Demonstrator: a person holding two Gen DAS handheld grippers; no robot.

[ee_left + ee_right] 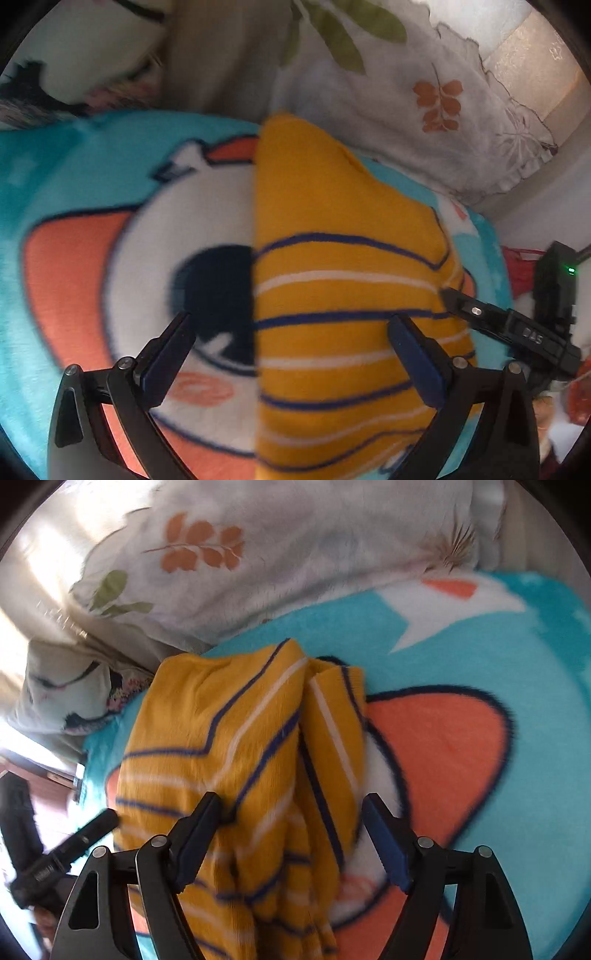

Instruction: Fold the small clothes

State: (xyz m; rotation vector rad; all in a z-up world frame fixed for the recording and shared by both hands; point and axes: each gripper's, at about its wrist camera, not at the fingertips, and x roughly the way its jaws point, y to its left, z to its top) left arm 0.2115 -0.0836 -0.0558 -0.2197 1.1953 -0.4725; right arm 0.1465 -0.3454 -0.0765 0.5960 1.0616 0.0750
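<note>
The yellow striped garment lies on a turquoise fleece blanket printed with a large orange, white and navy cartoon figure; the blanket covers a bed.

The left wrist view shows the garment with one long straight edge on its left, running from its peak near the pillow down to the bottom of the picture, and a flat face crossed by navy and white stripes. The left tongs are spread wide above it: one finger over the bare blanket, the other over the garment's right part, nothing pinched. At the right of this view the right tongs show from the side, one tip at the garment's right edge.

The right wrist view shows what the other does not: the cloth is bunched into two lengthwise ridges with a deep crease between them. The right tongs stand spread, the ridges between the fingers but no pad pressing. The left tongs show at the lower left, just off the garment's edge.

A white pillow with orange and green leaf prints borders the blanket just beyond the garment's far end. Bare blanket lies open on the cartoon side.
</note>
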